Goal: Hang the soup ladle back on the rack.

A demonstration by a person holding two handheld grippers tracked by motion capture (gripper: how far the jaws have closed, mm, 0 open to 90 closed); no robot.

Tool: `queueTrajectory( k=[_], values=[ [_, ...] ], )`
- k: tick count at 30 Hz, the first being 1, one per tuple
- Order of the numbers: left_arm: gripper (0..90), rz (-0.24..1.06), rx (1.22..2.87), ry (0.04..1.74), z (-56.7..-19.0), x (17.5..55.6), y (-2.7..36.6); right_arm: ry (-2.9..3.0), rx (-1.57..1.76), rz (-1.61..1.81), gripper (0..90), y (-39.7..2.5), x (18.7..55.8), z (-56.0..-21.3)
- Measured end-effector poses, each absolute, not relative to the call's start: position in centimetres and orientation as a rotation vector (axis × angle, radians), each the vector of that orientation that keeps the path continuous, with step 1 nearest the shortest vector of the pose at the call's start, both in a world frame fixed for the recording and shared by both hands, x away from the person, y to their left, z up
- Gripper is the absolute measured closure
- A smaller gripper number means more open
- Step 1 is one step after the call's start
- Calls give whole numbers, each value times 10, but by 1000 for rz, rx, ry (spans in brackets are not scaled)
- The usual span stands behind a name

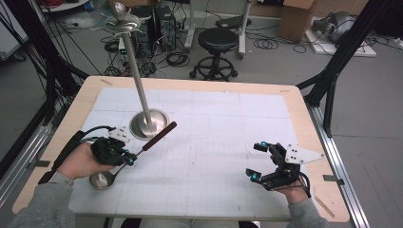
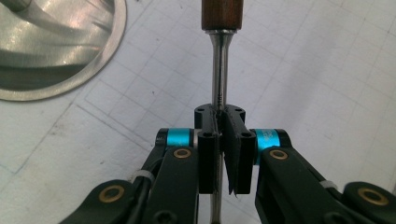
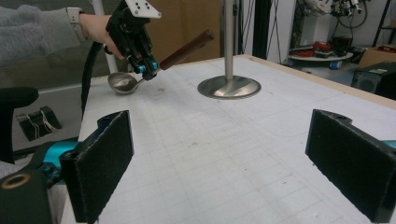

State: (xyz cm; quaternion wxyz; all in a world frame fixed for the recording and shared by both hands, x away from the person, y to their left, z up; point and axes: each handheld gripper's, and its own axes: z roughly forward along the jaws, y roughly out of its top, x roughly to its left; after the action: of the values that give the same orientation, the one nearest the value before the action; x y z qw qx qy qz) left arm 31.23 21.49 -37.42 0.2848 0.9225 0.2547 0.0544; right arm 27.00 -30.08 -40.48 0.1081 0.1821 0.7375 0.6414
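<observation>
High view: we see the table (image 1: 304, 123) under a white gridded mat (image 1: 214, 137), and on the mat's far left a steel stand (image 1: 149, 122), a round base with a tall pole rising from it toward the camera to a small dish at the top.

Next in size, our two grippers. The left gripper (image 1: 127, 157) sits at the near-left of the mat, just in front of the stand's base, and it is clamped on the ladle (image 1: 138, 153). The right gripper (image 1: 255, 161) is at the near-right, well apart from everything else, with its jaws spread wide and nothing between them. In the right gripper view we see both black pads standing far apart over bare mat, with the left gripper (image 3: 148, 68) and the ladle (image 3: 154, 60) across the table.

The ladle lies slanted: its steel bowl is low at the near-left edge of the mat, close by our left hand (image 1: 83, 160), and its dark wooden handle rises toward the far right, ending just beside the stand's base without touching it, as far as we can tell.

In the left gripper view the jaws of the left gripper (image 2: 219, 122) are pressed together on the ladle's (image 2: 218, 70) thin metal shank, just below where the wooden handle begins. The edge of the stand's (image 2: 60, 46) base shows at the upper left.
</observation>
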Motion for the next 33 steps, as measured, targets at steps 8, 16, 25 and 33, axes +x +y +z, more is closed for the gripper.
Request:
queueTrajectory(
  k=[8, 16, 25, 33],
  values=[
    [841, 168, 2383, 687, -362, 308, 218, 2160, 528, 1901, 67, -301, 270, -404],
    [842, 232, 2288, 699, -345, 300, 231, 2161, 529, 1901, 67, -301, 271, -404],
    [842, 274, 2202, 674, -332, 293, 238, 2159, 524, 1902, 67, -300, 271, -404],
    [842, 280, 2123, 657, -325, 291, 248, 2159, 529, 1903, 67, -300, 271, -404]
  ],
)
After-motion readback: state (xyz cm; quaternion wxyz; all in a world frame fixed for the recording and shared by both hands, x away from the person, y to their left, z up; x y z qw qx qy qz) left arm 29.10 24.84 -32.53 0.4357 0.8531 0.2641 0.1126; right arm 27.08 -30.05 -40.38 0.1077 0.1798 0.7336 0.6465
